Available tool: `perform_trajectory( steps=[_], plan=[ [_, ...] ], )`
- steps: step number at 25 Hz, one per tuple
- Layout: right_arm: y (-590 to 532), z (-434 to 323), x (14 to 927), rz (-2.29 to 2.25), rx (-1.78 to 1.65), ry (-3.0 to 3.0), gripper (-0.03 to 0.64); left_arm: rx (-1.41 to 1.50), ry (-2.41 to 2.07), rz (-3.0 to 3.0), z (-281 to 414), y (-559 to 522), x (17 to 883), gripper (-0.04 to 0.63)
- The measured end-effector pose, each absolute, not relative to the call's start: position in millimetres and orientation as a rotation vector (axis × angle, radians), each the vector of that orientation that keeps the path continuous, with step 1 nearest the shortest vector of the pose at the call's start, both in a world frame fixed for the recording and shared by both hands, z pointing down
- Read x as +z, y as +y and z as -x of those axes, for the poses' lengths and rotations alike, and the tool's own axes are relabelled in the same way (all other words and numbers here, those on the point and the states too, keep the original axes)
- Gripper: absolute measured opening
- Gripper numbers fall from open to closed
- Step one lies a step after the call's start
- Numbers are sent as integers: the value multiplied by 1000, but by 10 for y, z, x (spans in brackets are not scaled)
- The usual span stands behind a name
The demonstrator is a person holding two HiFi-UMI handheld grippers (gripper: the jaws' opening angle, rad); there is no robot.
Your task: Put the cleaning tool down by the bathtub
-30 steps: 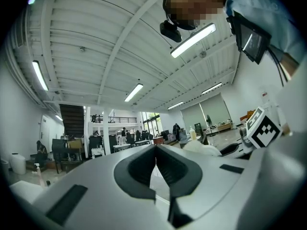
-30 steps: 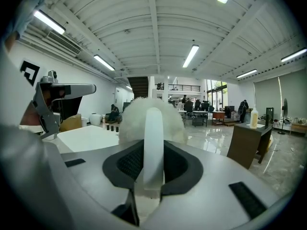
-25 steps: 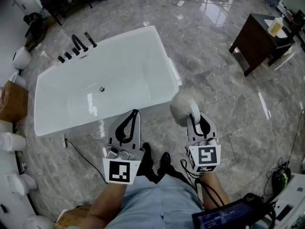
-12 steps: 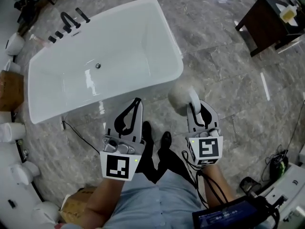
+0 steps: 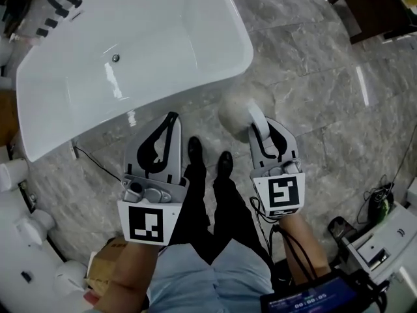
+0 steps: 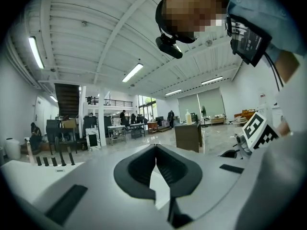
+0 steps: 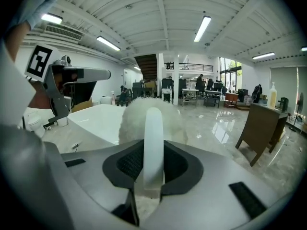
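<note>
My right gripper (image 5: 260,133) (image 7: 153,164) is shut on the white handle of the cleaning tool (image 5: 236,112) (image 7: 152,123), a brush with a fluffy round white head. The head hangs over the marble floor just off the near right corner of the white bathtub (image 5: 215,64) (image 7: 96,116). My left gripper (image 5: 166,130) (image 6: 156,169) is shut with nothing in it, held above the floor in front of the tub's near wall. The person's black shoes (image 5: 208,158) stand between the two grippers.
Black taps (image 5: 62,8) line the tub's far left rim. A dark wooden table (image 5: 378,8) (image 7: 263,126) stands at the upper right. White containers (image 5: 26,230) and a cardboard box (image 5: 104,269) sit along the left. A thin black cable (image 5: 98,165) runs from the tub across the floor.
The view has tilted down and closer, so the tub has slid up the frame. Both grippers sit lower and nearer the floor, the brush still held in the right one.
</note>
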State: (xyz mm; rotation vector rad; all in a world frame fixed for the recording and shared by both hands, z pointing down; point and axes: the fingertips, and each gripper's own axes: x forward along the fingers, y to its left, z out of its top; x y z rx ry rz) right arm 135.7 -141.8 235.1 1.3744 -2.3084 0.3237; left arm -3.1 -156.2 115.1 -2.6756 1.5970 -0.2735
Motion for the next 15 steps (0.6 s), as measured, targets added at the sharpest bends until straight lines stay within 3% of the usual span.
perform_trajectory(
  steps=[15],
  plan=[
    [-1464, -1167, 4077, -1145, 333, -2246, 98, -283, 1606, 2730, 89, -1916, 2600, 17]
  ],
)
